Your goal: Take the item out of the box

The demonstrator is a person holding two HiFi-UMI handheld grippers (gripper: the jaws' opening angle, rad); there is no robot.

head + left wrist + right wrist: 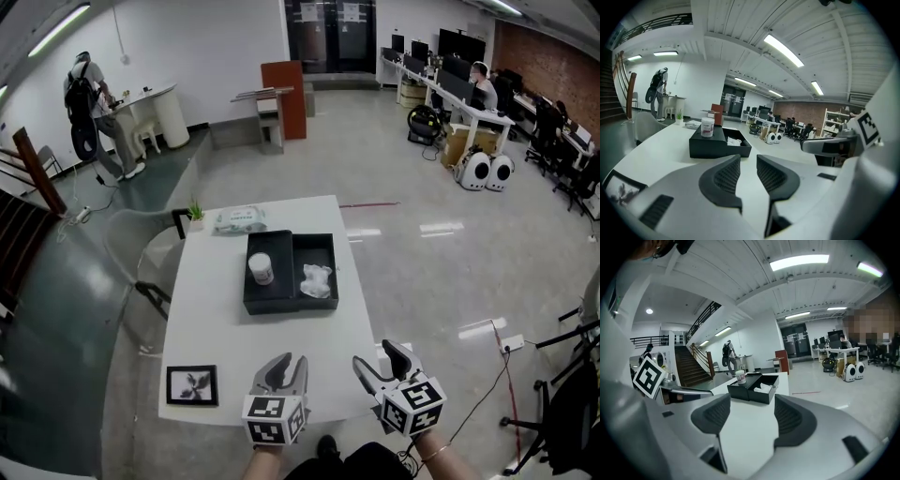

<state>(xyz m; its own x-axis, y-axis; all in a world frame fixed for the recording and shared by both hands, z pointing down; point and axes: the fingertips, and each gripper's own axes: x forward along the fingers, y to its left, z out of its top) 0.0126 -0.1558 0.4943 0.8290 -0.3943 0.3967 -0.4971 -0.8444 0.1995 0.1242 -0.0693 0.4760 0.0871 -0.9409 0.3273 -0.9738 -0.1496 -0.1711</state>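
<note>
Big open office hall, white table (216, 328) under me. Head view: the black box (291, 306) sits mid-table with a small white jar (261, 269) standing in its left half and a crumpled white wrapper (316, 279) in the right. My left gripper (292, 359) and right gripper (377, 354) hang over the near edge, well short of it. Left gripper view: jaws only a little apart, nothing between. Right gripper view: jaws spread wide, empty too. The jar looks light, stiff and probably slick plastic, so I'd pinch it across the body under the cap, gently.
</note>
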